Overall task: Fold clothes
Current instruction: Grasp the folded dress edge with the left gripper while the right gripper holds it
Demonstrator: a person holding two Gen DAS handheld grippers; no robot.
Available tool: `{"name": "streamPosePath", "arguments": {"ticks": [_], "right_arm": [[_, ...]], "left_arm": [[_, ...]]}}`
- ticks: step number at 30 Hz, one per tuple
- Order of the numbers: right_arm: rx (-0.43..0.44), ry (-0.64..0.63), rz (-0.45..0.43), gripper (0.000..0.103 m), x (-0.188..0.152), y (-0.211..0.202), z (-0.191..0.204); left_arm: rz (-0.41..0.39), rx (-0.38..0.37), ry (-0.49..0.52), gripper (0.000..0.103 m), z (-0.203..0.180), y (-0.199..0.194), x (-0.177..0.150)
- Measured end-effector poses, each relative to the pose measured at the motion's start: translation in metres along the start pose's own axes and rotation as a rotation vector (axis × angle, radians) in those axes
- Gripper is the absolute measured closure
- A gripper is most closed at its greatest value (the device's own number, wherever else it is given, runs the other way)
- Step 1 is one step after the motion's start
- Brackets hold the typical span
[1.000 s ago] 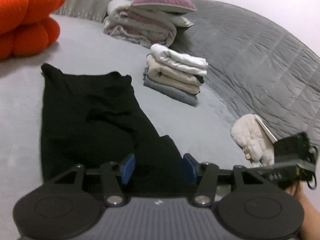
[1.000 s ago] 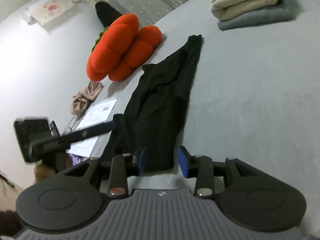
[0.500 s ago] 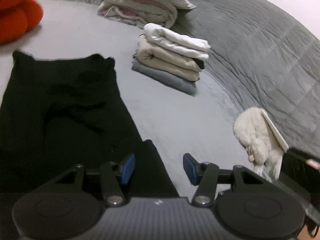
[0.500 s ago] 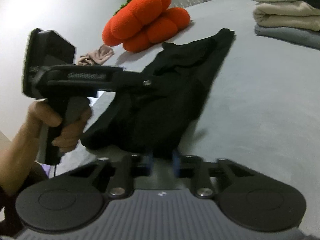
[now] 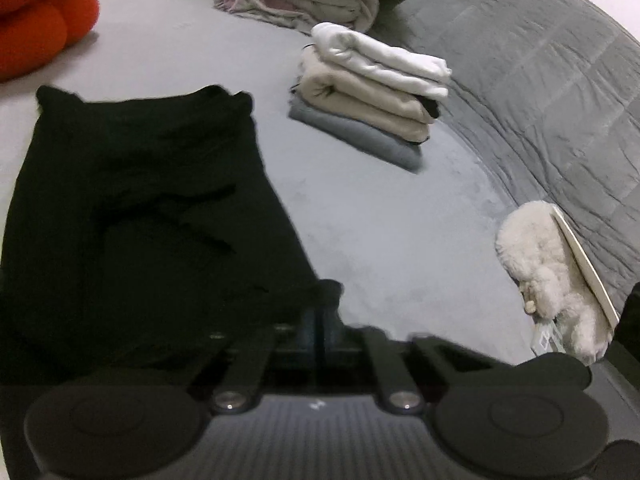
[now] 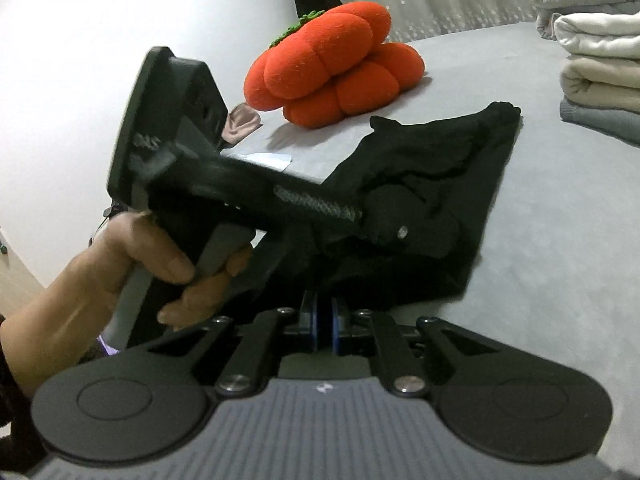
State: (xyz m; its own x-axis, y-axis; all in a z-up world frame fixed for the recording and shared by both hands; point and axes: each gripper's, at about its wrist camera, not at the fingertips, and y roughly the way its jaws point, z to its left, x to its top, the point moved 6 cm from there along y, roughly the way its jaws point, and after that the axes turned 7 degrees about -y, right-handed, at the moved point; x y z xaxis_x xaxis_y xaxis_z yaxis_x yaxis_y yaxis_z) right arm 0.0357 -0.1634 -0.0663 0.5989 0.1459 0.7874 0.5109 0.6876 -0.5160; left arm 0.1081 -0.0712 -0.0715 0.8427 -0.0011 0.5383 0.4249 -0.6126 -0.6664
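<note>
- Bed (image 5: 380,240), grey: carrying everything listed below.
- Black garment (image 5: 132,216), the landmark: lying flat on the bed, long axis running away from both grippers toward the orange cushion (image 6: 336,76).
- Stack of folded clothes (image 5: 372,92): sitting well apart from the garment, off its right edge in the left wrist view.
- Left gripper (image 5: 318,332): jaws standing together, pinching the garment's near right corner.
- Right gripper (image 6: 325,328): jaws closing on the garment's near hem, cloth between them; judged to be setting up a lift of the near end toward the far end.
</note>
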Motion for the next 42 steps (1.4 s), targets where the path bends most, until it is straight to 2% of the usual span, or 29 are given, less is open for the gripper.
{"name": "streamPosePath", "arguments": {"ticks": [4, 7, 8, 9, 10, 13, 17, 22, 24, 31, 36, 42], "right_arm": [[-0.007, -0.013, 0.02, 0.089, -0.001, -0.003, -0.004], [-0.05, -0.044, 0.012, 0.086, 0.0, -0.014, -0.012], [-0.065, -0.054, 0.009, 0.079, 0.001, -0.018, -0.015], [-0.086, -0.067, 0.002, 0.064, 0.002, -0.022, -0.019], [-0.106, -0.079, -0.008, 0.059, 0.003, -0.026, -0.022], [-0.103, -0.087, -0.031, 0.058, 0.007, -0.033, -0.029], [0.0, -0.139, -0.049, 0.058, 0.012, -0.033, -0.02], [0.05, -0.198, -0.042, 0.056, 0.014, -0.014, -0.015], [0.078, -0.204, -0.026, 0.052, 0.013, -0.003, -0.015], [0.109, -0.224, 0.121, 0.051, -0.01, 0.025, -0.011], [0.222, -0.188, 0.177, 0.051, -0.019, 0.013, 0.002], [0.402, -0.071, 0.144, 0.052, -0.016, -0.021, 0.006]], "left_arm": [[-0.032, -0.057, -0.048, 0.101, 0.007, -0.018, 0.007], [-0.045, -0.107, -0.07, 0.101, 0.01, -0.034, 0.01], [-0.047, -0.116, -0.077, 0.101, 0.011, -0.038, 0.011], [-0.05, -0.122, -0.081, 0.101, 0.011, -0.041, 0.011], [-0.053, -0.126, -0.085, 0.101, 0.012, -0.044, 0.011], [-0.061, -0.137, -0.096, 0.101, 0.012, -0.051, 0.012], [-0.06, -0.162, -0.113, 0.101, 0.011, -0.055, 0.015], [-0.056, -0.191, -0.122, 0.101, 0.007, -0.055, 0.017], [-0.057, -0.198, -0.122, 0.101, 0.006, -0.056, 0.018], [-0.074, -0.186, -0.133, 0.101, 0.013, -0.051, 0.021], [-0.065, -0.165, -0.13, 0.101, 0.015, -0.04, 0.018], [-0.061, -0.152, -0.106, 0.101, 0.009, -0.026, 0.011]]}}
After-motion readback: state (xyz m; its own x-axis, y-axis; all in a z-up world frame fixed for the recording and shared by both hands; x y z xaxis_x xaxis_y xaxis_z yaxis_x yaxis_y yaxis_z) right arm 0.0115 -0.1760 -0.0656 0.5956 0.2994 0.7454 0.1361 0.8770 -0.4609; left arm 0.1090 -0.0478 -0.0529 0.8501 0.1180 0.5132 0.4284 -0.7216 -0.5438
